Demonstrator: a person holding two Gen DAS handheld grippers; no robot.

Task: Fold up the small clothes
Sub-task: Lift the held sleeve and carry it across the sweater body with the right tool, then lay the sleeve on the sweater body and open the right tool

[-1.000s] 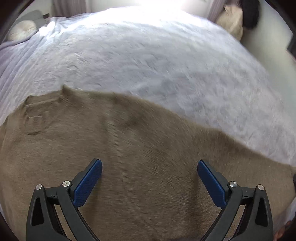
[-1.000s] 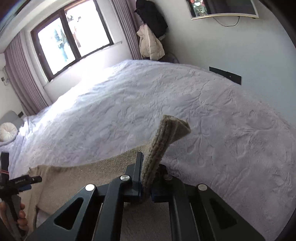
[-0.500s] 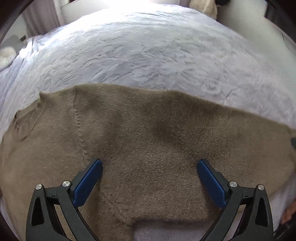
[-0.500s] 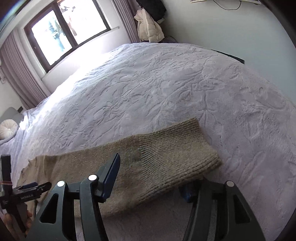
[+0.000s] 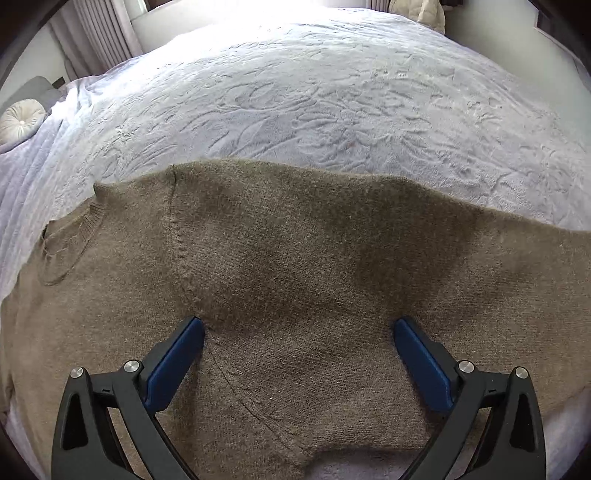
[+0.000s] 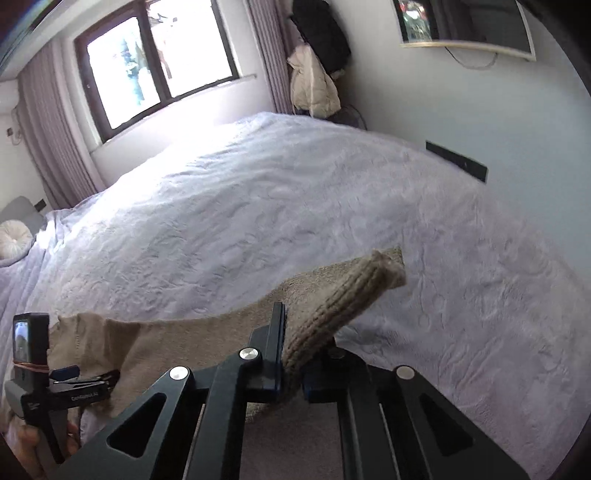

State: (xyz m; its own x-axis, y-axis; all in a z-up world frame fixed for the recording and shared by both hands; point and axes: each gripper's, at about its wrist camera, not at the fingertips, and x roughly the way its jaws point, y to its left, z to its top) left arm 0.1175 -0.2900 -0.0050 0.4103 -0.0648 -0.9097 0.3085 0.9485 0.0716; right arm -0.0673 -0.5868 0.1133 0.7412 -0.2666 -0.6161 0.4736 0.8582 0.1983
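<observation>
We see a tan sweater (image 5: 295, 280) lying flat on the bed (image 5: 314, 92), spread across the near side of the lavender embossed cover, neckline (image 5: 70, 236) toward the left. Our left tool (image 5: 298, 328) hovers over the sweater body with fingers (image 5: 177, 362) spread wide, blue pads apart, nothing between them. In the right wrist view the sweater (image 6: 207, 343) stretches leftward over the bed (image 6: 295, 206). Our right tool (image 6: 293, 354) is pressed together on the ribbed cuff (image 6: 343, 299), which sticks up and forward past the fingertips, lifted off the cover. The left tool (image 6: 62, 380) shows at the lower left of that view, over the sweater's far end, with its camera unit on top. Round cushion (image 6: 13, 240) sits at the left bed edge, window (image 6: 155, 62) behind, coats (image 6: 314, 77) hanging in the corner, wall screen (image 6: 465, 26) top right.
</observation>
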